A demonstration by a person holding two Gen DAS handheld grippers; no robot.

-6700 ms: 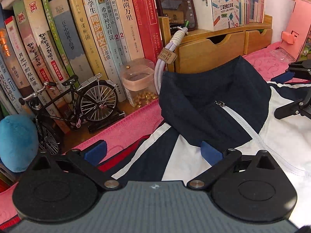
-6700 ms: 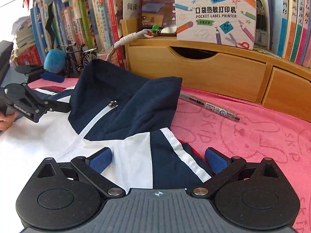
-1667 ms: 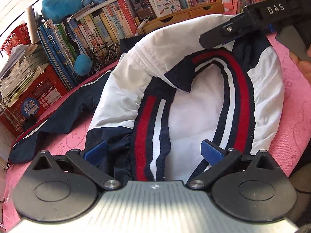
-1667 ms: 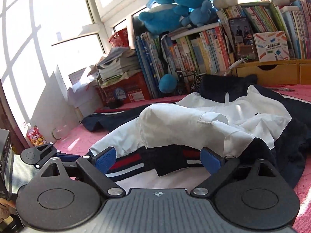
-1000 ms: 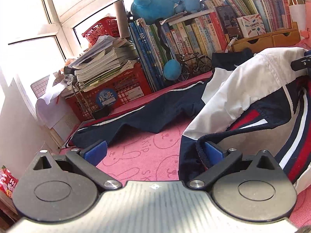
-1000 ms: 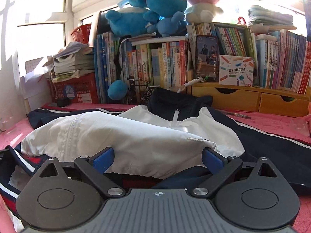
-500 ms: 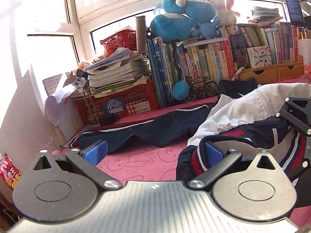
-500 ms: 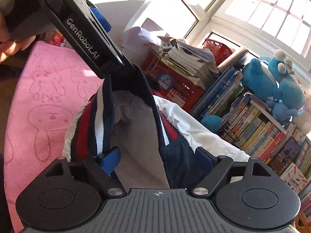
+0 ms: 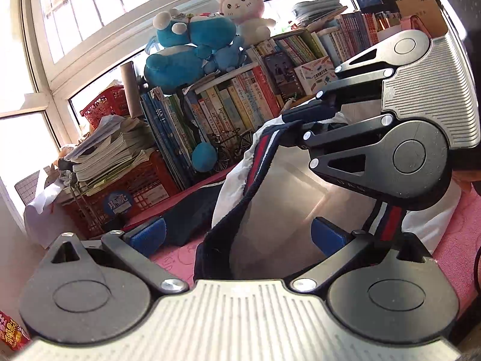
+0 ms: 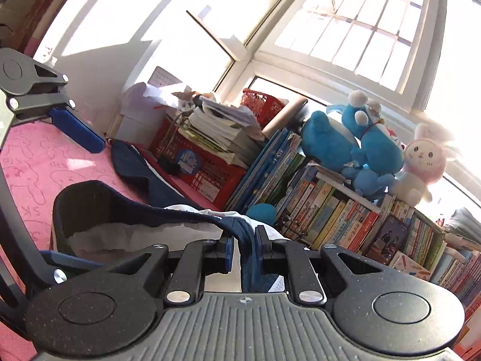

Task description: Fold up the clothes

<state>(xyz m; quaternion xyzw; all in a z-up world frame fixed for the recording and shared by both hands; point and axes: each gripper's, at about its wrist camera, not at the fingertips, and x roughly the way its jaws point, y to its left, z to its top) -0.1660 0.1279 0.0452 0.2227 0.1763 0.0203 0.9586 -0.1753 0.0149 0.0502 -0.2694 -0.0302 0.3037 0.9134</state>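
Note:
The jacket (image 9: 264,198) is navy and white with a red-striped hem, and its white lining gapes toward me in the left wrist view. My left gripper (image 9: 237,234) is open, with the lower hem edge lying between its blue pads (image 9: 147,234). My right gripper (image 9: 300,120) is above it, shut on the upper hem and holding it raised. In the right wrist view, the right gripper (image 10: 243,248) pinches a navy fold of the jacket (image 10: 120,210). One blue pad (image 10: 76,132) of the left gripper shows at the left. A navy sleeve (image 10: 141,171) trails away across the towel.
A pink towel (image 10: 45,162) covers the surface. Along the back stand a red crate (image 9: 135,180) under stacked papers, a row of books (image 9: 234,102), plush toys (image 9: 192,51) on top and a toy bicycle (image 9: 228,147).
My right gripper has gone from open to shut on the navy hem and has lifted it. The left gripper stays open at the lower hem, tilted further up.

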